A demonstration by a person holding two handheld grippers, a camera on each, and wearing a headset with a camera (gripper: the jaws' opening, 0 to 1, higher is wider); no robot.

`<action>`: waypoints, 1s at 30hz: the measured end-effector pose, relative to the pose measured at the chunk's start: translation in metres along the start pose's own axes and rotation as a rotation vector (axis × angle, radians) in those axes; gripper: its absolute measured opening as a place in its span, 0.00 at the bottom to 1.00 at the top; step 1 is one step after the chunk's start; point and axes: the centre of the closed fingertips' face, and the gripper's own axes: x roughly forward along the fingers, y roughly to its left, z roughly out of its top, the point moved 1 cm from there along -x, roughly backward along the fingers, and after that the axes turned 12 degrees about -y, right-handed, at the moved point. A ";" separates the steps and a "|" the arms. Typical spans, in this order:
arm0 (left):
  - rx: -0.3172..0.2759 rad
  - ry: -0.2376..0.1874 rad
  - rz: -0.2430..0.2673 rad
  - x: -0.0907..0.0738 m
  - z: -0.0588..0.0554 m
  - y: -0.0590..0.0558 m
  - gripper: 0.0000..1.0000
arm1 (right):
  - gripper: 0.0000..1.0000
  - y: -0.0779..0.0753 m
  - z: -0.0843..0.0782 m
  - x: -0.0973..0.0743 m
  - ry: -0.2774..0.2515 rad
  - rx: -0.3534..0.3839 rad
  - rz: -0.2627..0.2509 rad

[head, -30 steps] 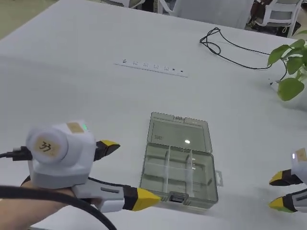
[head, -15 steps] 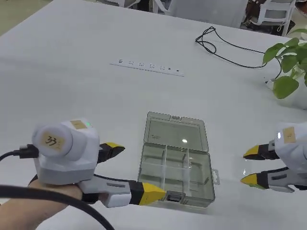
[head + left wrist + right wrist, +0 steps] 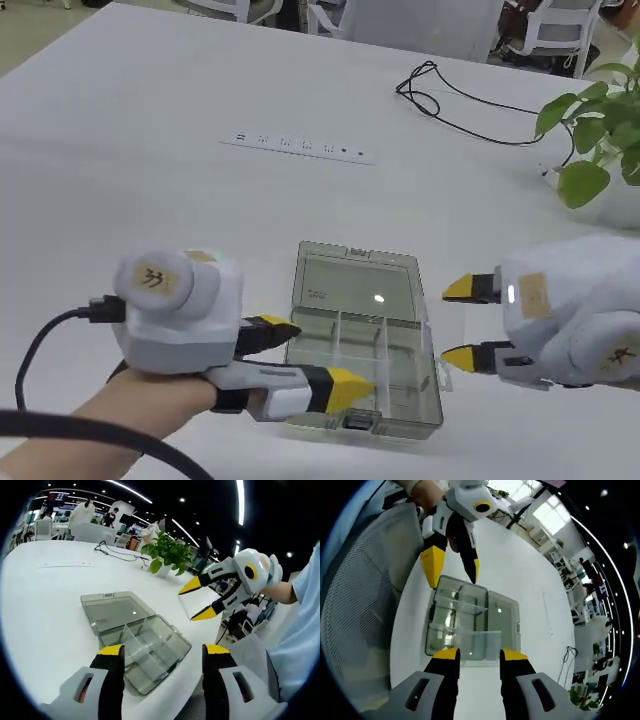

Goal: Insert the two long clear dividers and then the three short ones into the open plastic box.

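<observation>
box (image 3: 352, 282): glossy smoky clear plastic | table (image 3: 150, 95): smooth matt white | divider (image 3: 477, 647): clear plastic

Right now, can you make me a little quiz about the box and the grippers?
1. Fill in: the jaws of the left gripper are ___ (open or shut).
2. Pick one: what holds the clear divider? A) the left gripper B) the right gripper C) nothing, it lies on the table
3. True or false: the box is closed.

Key: 1 open; 2 B; 3 false, its lid lies back flat.
</observation>
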 end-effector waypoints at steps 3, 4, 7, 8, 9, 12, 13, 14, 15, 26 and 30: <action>-0.060 -0.037 -0.005 0.005 0.005 -0.004 0.49 | 0.32 0.001 0.015 0.005 -0.029 -0.021 -0.003; -0.081 -0.041 -0.008 0.006 0.006 -0.005 0.44 | 0.32 0.001 0.020 0.006 -0.044 -0.025 -0.005; -0.114 -0.067 -0.024 0.010 0.011 -0.008 0.36 | 0.32 0.004 0.033 0.009 -0.068 -0.054 0.000; -0.121 -0.069 -0.024 0.011 0.011 -0.009 0.35 | 0.32 0.005 0.035 0.010 -0.067 -0.056 0.000; -0.128 -0.073 -0.025 0.011 0.011 -0.010 0.32 | 0.32 0.006 0.037 0.011 -0.070 -0.057 0.006; -0.165 -0.087 -0.039 0.013 0.013 -0.013 0.25 | 0.32 0.009 0.039 0.014 -0.065 -0.092 0.012; -0.188 -0.091 -0.043 0.013 0.013 -0.015 0.23 | 0.32 0.009 0.041 0.014 -0.069 -0.112 0.010; -0.202 -0.089 -0.048 0.013 0.012 -0.015 0.19 | 0.32 0.011 0.042 0.015 -0.065 -0.103 0.020; -0.205 -0.088 -0.048 0.012 0.011 -0.015 0.14 | 0.32 0.012 0.044 0.015 -0.071 -0.100 0.020; -0.315 -0.123 -0.070 0.012 0.012 -0.023 0.00 | 0.32 0.015 0.048 0.017 -0.069 -0.155 0.027; -0.326 -0.126 -0.071 0.012 0.012 -0.024 0.00 | 0.32 0.015 0.049 0.016 -0.071 -0.171 0.024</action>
